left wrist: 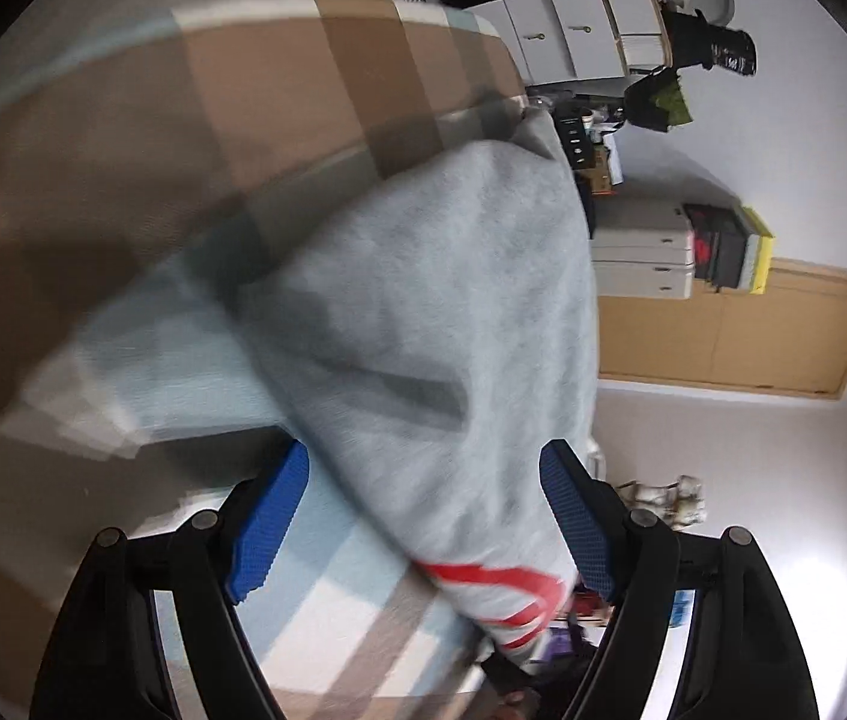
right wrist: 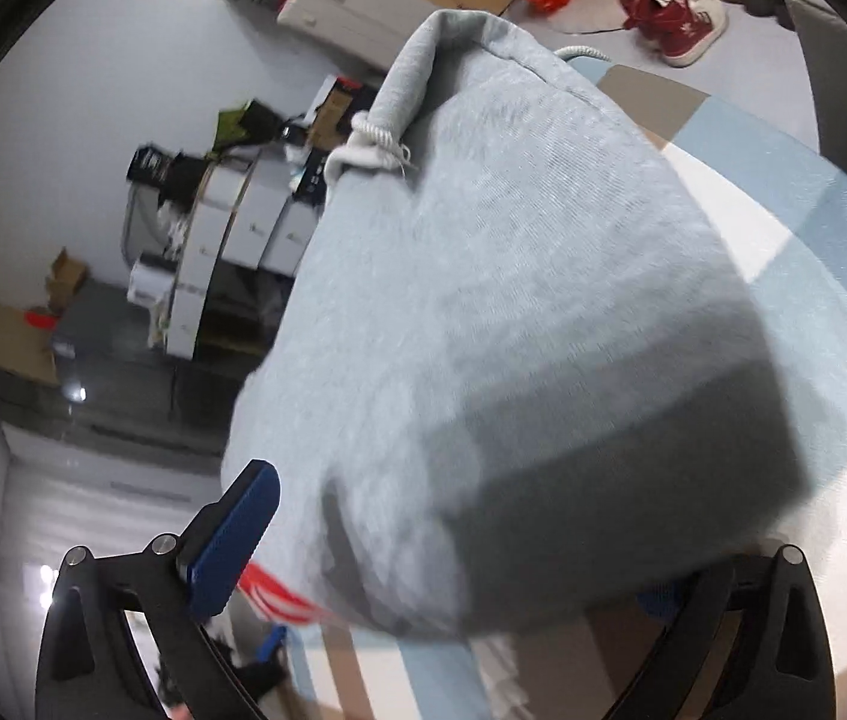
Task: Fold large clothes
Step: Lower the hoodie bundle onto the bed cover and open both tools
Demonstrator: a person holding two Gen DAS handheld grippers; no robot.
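Grey sweatshirt hanging bunched above checked bed cover, not lying flat. Left hand-held gripper standing spread around cloth; right hand-held gripper half-hidden, grip unclear. Folding looking barely begun; no neat fold showing.

Both wrist views look closely along their fingers at one grey garment.

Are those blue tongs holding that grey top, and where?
The light grey fleece sweatshirt lies between both tongs, left and right, near its red-printed part; whether they pinch it cannot be told.
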